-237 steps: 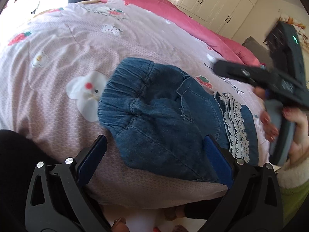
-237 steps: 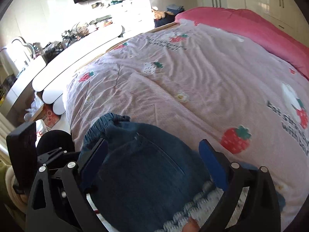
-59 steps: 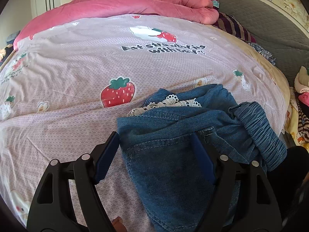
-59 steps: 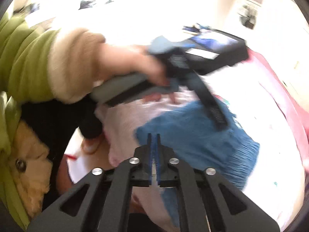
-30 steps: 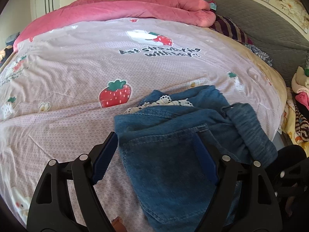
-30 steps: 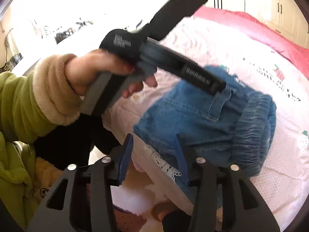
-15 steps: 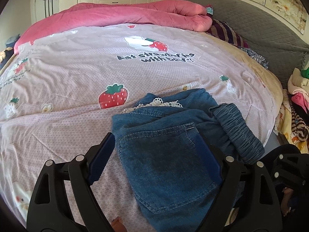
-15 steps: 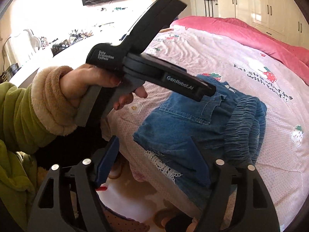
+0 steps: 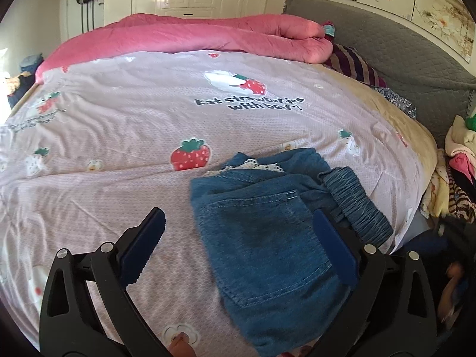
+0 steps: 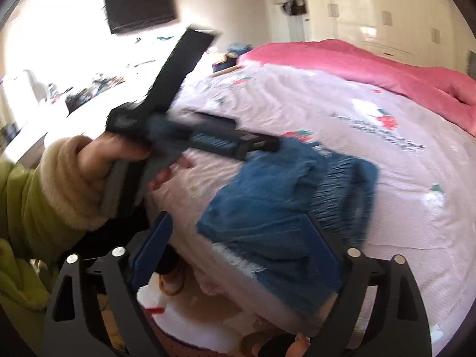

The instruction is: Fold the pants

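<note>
1. Landmark: the red strawberry print (image 9: pixel 190 154) on the pink quilt (image 9: pixel 119 119). The pants (image 9: pixel 261 232), a small denim pair, lie just beside that print, on the side toward the near edge of the bed and toward the grey headboard (image 9: pixel 401 53).

2. State of the pants: already doubled into a compact bundle. A back pocket faces up, a strip of white lace trim (image 9: pixel 253 165) shows on the bundle's edge nearest the strawberry, and the gathered elastic waistband (image 9: pixel 357 208) lies along the headboard side.

3. Long axis, judged from the left wrist view: runs from the lace edge by the strawberry toward the bed's near edge, roughly in line with the left gripper's pointing direction.

4. Left gripper (image 9: pixel 238 238): jaws spread wide, having just been opening. They hang above the bundle; the pocket panel shows between them, but no pad presses on the cloth.

5. Right gripper (image 10: pixel 238 244): jaws likewise wide apart, just been opening, nothing clamped. This view is motion-blurred. The bundle's lace-edged corner sits ahead between the fingers, untouched.

6. Nearer hand: the left gripper appears closer, directly over the pocket. The right views the bundle across the bed's corner, with the person's left hand (image 10: pixel 98 151) to its side.

7. Judgement: fold looks essentially done. Any further fold would cross the long axis, bringing the near end toward the strawberry.
</note>
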`<state>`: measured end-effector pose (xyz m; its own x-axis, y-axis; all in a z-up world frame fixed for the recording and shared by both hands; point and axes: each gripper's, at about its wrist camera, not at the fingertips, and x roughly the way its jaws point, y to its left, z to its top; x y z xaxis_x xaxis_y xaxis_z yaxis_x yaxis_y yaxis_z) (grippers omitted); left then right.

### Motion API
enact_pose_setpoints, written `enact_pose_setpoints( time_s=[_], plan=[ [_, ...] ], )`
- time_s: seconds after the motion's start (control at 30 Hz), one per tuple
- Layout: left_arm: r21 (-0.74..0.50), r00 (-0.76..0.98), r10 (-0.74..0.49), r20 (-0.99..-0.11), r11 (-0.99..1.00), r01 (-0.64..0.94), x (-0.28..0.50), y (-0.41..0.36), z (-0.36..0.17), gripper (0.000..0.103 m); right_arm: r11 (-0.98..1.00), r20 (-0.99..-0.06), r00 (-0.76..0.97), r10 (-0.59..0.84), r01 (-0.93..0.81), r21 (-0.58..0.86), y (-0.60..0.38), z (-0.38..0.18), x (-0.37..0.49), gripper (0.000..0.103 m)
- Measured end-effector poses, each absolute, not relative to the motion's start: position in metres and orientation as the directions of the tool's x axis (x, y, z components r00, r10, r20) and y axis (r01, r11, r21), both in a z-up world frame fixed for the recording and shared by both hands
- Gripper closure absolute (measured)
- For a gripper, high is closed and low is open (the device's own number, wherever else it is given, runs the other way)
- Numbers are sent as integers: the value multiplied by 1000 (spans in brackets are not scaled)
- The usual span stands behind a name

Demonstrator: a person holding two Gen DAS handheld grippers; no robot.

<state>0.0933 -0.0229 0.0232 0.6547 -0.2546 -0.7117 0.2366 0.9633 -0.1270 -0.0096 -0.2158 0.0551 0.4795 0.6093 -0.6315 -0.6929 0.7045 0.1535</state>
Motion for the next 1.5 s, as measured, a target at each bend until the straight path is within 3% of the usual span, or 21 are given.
enact_pose_setpoints(
  time_s=[0.47, 0.67, 0.73, 0.77, 0.83, 0.9, 0.93, 0.97, 1.0, 1.1, 1.33, 1.5],
  plan=[
    [-159, 548, -237, -802, 969, 187, 101, -14, -24, 10, 840, -742, 406, 533, -356, 409, -249, 15, 110, 8],
    [-218, 523, -280, -805, 960, 179, 102, -12, -31, 10, 810, -746, 319, 585, -272, 519, -254, -15, 137, 8],
    [-237, 510, -296, -808, 955, 178, 102, -12, -34, 11, 801, -742, 305, 597, -281, 529, -253, -19, 139, 17],
    [-248, 503, -305, -809, 952, 178, 102, -12, -35, 13, 791, -735, 297, 610, -285, 541, -253, -21, 140, 28],
    [-270, 492, -325, -808, 946, 182, 102, -13, -36, 19, 773, -724, 275, 633, -275, 571, -253, -26, 144, 35],
    [-284, 483, -340, -807, 940, 187, 103, -14, -37, 35, 775, -726, 275, 631, -283, 566, -252, -27, 143, 48],
    [-289, 479, -349, -805, 937, 198, 102, -16, -36, 42, 778, -726, 286, 626, -298, 554, -251, -25, 141, 50],
    [-290, 478, -359, -802, 933, 214, 101, -19, -35, 59, 782, -724, 301, 620, -314, 539, -250, -22, 138, 53],
    [-280, 482, -361, -798, 931, 235, 98, -24, -32, 67, 786, -724, 313, 615, -324, 527, -248, -20, 136, 55],
    [-239, 502, -344, -794, 935, 262, 95, -32, -27, 77, 794, -710, 362, 604, -347, 499, -246, -11, 126, 58],
    [-298, 563, -389, -729, 921, 251, 101, -15, -1, 83, 798, -661, 465, 589, -464, 385, -222, 31, 117, 60],
    [-223, 663, -302, -685, 953, 204, 118, 1, 25, 83, 781, -611, 506, 609, -515, 353, -200, 59, 146, 60]
  ],
)
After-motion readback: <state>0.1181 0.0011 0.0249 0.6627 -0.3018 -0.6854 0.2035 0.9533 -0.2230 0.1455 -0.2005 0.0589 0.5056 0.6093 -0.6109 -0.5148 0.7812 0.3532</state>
